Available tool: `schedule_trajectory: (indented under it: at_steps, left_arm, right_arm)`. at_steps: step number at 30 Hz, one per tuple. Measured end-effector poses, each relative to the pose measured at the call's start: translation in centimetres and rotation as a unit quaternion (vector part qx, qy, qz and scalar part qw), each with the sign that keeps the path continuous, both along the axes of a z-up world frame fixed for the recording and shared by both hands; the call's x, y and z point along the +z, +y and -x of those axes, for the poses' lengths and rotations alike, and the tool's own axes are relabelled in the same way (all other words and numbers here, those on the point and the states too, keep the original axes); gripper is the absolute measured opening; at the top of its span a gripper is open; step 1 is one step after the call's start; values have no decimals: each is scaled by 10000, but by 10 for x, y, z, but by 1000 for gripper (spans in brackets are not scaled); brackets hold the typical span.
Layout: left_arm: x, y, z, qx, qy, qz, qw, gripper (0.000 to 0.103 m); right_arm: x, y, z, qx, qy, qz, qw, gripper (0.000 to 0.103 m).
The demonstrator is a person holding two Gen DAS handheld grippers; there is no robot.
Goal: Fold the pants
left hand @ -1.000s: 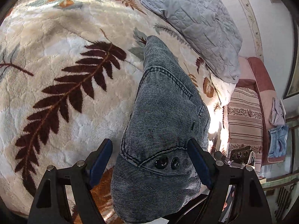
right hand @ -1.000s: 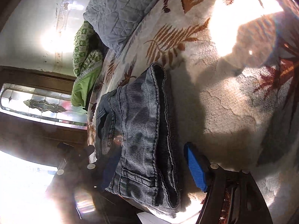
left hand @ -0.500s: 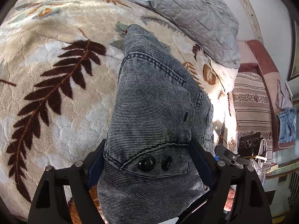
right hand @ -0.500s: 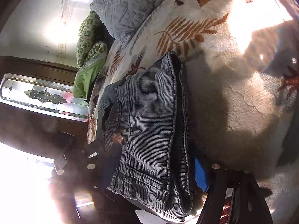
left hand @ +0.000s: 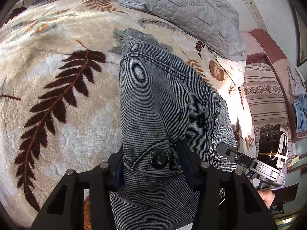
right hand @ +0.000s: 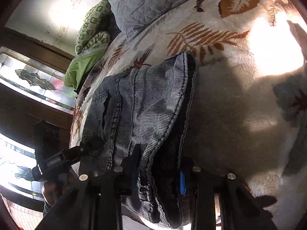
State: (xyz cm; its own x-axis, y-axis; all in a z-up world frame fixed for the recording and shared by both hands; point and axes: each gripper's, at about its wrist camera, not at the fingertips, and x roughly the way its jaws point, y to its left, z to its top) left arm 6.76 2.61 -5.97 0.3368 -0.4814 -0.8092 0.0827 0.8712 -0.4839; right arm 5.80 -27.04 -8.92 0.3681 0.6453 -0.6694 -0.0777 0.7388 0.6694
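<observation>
Grey-blue corduroy pants lie folded on a leaf-patterned blanket, running from the near bed edge toward the pillow. My left gripper is shut on the waistband end, right by two black buttons. In the right wrist view the same pants show, and my right gripper is shut on the near end of their stacked layers. The right gripper's body also shows at the right of the left wrist view.
A grey quilted pillow lies at the head of the bed, with a green patterned cushion beside it. A striped cloth and hanging clothes are off the bed's right side. A stained-glass window is at the left.
Both grippers moved forward onto the near end of the pants and closed from wide open to shut on the fabric.
</observation>
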Motion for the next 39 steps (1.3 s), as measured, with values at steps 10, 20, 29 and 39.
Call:
schedule_trajectory:
  at_steps: [10, 20, 29, 39]
  left_arm:
    - [33, -6, 20, -235, -870, -674, 9937, 27]
    - [77, -7, 20, -276, -1598, -538, 9853, 27]
    - [83, -16, -26, -118, -1684, -244, 9854, 27]
    - [28, -22, -67, -65, -1158, -358, 9926, 29]
  right_arm:
    - [34, 15, 23, 150, -678, 264, 9972, 26]
    - [90, 24, 32, 189, -1363, 652, 9883, 25]
    - [118, 17, -24, 304, -1545, 1081, 9816, 25]
    - [73, 19, -68, 267, -1252, 1325, 9829, 25]
